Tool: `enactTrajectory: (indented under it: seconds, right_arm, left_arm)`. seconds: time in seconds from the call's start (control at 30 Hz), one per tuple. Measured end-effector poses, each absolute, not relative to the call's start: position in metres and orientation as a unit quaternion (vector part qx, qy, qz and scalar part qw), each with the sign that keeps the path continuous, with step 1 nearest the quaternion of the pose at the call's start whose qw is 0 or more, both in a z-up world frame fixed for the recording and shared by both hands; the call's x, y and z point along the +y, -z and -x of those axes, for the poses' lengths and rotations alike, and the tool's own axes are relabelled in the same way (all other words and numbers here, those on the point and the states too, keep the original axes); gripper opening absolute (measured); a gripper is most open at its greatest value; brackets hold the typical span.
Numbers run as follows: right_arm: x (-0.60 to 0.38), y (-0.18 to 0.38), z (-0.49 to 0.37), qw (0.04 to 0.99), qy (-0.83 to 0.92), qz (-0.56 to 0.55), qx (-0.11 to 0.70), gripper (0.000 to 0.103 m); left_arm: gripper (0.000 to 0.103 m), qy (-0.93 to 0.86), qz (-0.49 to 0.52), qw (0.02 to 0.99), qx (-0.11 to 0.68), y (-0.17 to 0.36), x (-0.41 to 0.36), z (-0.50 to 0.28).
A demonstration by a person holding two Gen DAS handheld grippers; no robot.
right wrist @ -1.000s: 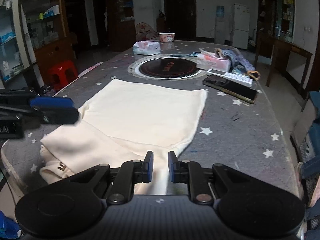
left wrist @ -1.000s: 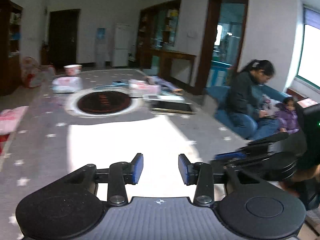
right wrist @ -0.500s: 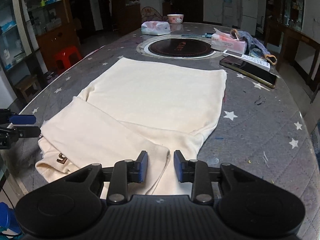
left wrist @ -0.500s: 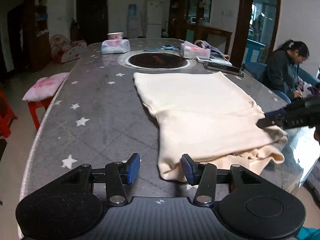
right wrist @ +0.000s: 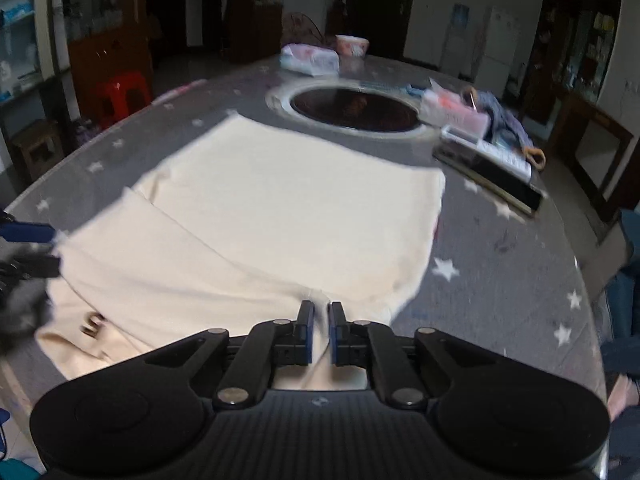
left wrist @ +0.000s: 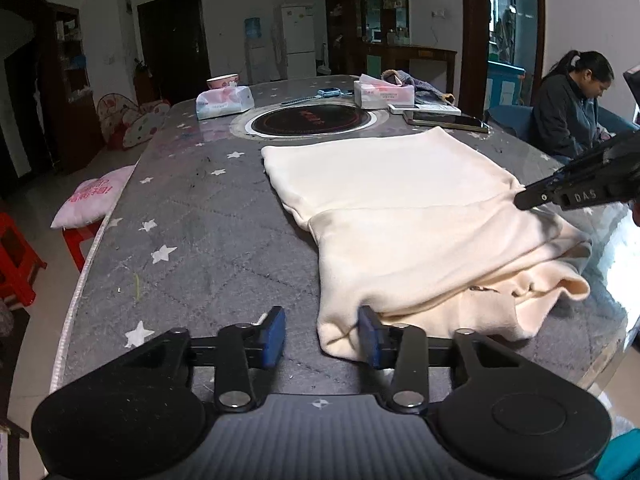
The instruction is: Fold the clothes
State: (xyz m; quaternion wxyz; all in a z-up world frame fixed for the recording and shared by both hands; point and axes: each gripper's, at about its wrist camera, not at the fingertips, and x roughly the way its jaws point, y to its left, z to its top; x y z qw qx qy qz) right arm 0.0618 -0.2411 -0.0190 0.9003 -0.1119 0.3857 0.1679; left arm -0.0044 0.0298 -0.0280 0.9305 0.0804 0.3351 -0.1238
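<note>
A cream garment (left wrist: 400, 216) lies partly folded on the grey star-patterned table (left wrist: 200, 232), with a folded layer across its near part. My left gripper (left wrist: 322, 336) is open, and the garment's near left corner sits between its blue pads. My right gripper (right wrist: 321, 334) is shut on a fold of the garment (right wrist: 280, 220) at its near right edge. The right gripper also shows in the left wrist view (left wrist: 580, 188), at the garment's right side. The left gripper's fingertips (right wrist: 28, 232) show at the garment's left edge in the right wrist view.
A round black hotplate (left wrist: 312, 118) is set in the table beyond the garment. Tissue packs (left wrist: 224, 102), a bowl (left wrist: 222, 80), a phone (left wrist: 446, 120) and a remote lie around it. A woman (left wrist: 568, 108) sits to the right. Red stools (left wrist: 16, 260) stand to the left.
The left gripper swung round from facing the room to the garment's near left corner. The right gripper closed on the garment's near edge.
</note>
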Motion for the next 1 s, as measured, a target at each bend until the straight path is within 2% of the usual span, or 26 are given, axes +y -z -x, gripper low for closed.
enactTrajectory:
  seconds: [0.1, 0.33, 0.47, 0.6, 0.73, 1.0]
  right_arm:
    - [-0.243, 0.009, -0.056, 0.905, -0.174, 0.114, 0.372, 0.015]
    - [-0.227, 0.004, -0.053, 0.896, -0.222, 0.128, 0.362, 0.015]
    - [-0.221, 0.013, -0.058, 0.892, -0.228, 0.12, 0.371, 0.016]
    - [-0.217, 0.017, -0.06, 0.887, -0.237, 0.128, 0.375, 0.021]
    - [-0.226, 0.02, -0.063, 0.886, -0.231, 0.118, 0.383, 0.022]
    - [-0.232, 0.021, -0.055, 0.881, -0.238, 0.132, 0.388, 0.025]
  left_arm:
    - [0.04, 0.126, -0.078, 0.931, 0.333, 0.019, 0.035, 0.007]
    - [0.04, 0.141, -0.048, 0.942, 0.301, -0.013, 0.03, -0.007]
    - [0.04, 0.16, -0.045, 0.934, 0.315, -0.008, 0.008, -0.035]
    - [0.036, 0.157, -0.068, 0.929, 0.328, 0.008, -0.013, -0.058]
    - [0.036, 0.131, -0.066, 0.923, 0.356, 0.025, -0.008, -0.075]
    - [0.038, 0.144, -0.07, 0.927, 0.34, 0.011, 0.002, -0.055]
